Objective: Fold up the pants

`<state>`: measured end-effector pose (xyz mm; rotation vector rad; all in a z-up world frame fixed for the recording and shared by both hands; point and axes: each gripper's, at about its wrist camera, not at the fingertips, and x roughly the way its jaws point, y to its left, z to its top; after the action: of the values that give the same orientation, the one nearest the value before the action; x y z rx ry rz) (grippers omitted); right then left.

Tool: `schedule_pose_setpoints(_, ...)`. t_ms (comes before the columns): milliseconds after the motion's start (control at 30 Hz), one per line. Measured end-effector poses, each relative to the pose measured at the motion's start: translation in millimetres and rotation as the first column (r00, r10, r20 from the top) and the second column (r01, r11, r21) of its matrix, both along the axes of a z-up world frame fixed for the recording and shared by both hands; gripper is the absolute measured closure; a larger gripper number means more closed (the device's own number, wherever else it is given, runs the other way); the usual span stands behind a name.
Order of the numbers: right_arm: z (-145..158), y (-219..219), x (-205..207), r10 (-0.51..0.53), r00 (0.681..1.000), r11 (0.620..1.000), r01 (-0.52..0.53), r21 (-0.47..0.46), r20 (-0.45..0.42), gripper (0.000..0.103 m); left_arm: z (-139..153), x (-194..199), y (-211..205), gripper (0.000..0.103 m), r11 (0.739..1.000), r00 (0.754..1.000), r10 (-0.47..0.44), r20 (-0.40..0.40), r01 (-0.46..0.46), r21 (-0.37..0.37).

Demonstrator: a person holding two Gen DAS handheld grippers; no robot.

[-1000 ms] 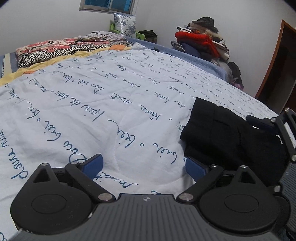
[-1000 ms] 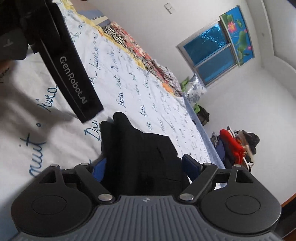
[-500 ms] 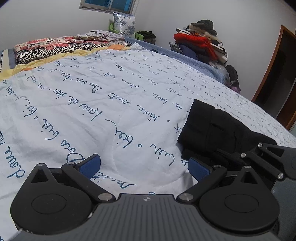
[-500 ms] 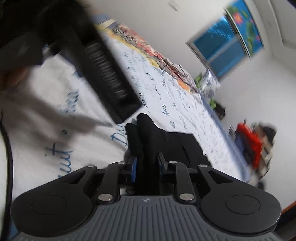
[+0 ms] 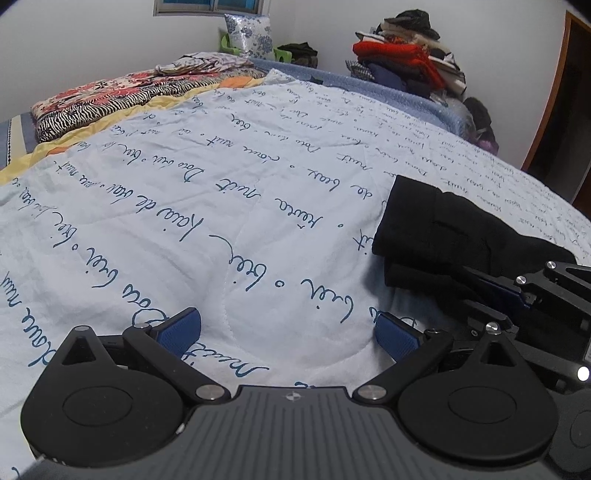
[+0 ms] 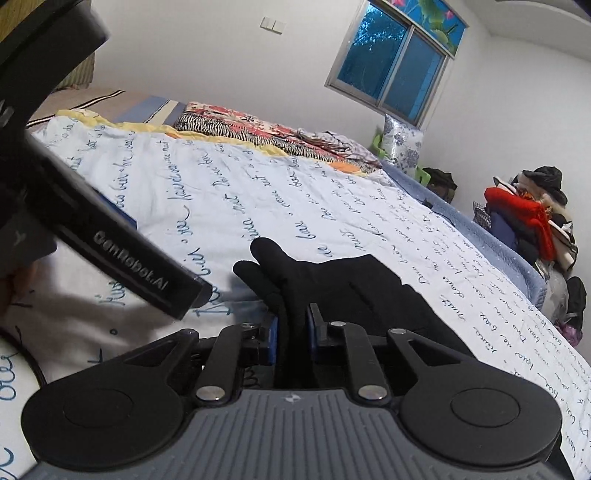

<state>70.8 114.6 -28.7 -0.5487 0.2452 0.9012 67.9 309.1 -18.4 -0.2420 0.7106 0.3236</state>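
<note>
Black folded pants (image 5: 443,229) lie on the white quilt with blue writing (image 5: 221,221), at the right in the left wrist view. My right gripper (image 6: 291,328) grips their near edge: the jaws are closing, and a raised fold of the black cloth (image 6: 351,280) is pinched between the blue pads. In the left wrist view that right gripper (image 5: 498,291) comes in from the right edge, clamped on the pants. My left gripper (image 5: 288,328) hovers open over bare quilt just left of the pants, with nothing between its fingers.
Folded patterned blankets (image 5: 122,96) and a floral pillow (image 5: 251,33) lie at the head of the bed. A heap of clothes (image 5: 406,62) is stacked at the far right beside a wooden door (image 5: 565,110). The left gripper's black casing (image 6: 129,254) crosses the right wrist view at the left.
The right gripper's jaws went from wide apart to pinched on the edge of the pants, and it rolled and rose a little with the cloth. The left gripper barely moved.
</note>
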Motion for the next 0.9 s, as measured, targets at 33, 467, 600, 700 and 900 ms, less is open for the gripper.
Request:
schedule_pose_setpoints(33, -1, 1, 2, 0.001, 1.0, 1.0, -0.001, 0.001, 0.002, 0.088, 1, 2, 0, 0.002, 1.0, 1.0, 0.003, -0.012, -0.003, -0.001)
schedule_pose_setpoints(467, -1, 4, 10, 0.006, 1.0, 1.0, -0.006, 0.018, -0.017, 0.088, 24, 20, 2, 0.004, 0.998, 1.0, 0.005, -0.011, -0.005, -0.065)
schedule_pose_setpoints(600, -1, 4, 11, 0.006, 1.0, 1.0, -0.005, 0.019, -0.017, 0.088, 27, 22, -1, 0.004, 0.998, 1.0, -0.001, -0.006, 0.0, -0.059)
schedule_pose_setpoints(700, -1, 4, 12, 0.004, 1.0, 1.0, -0.004, 0.021, -0.017, 0.088, 28, 24, 2, 0.005, 0.995, 1.0, -0.003, -0.006, 0.002, -0.097)
schedule_pose_setpoints(900, -1, 3, 11, 0.002, 1.0, 0.999, -0.001, 0.037, -0.005, 0.088, 28, 30, 33, 0.008, 0.851, 0.996, -0.029, 0.083, 0.068, -0.52)
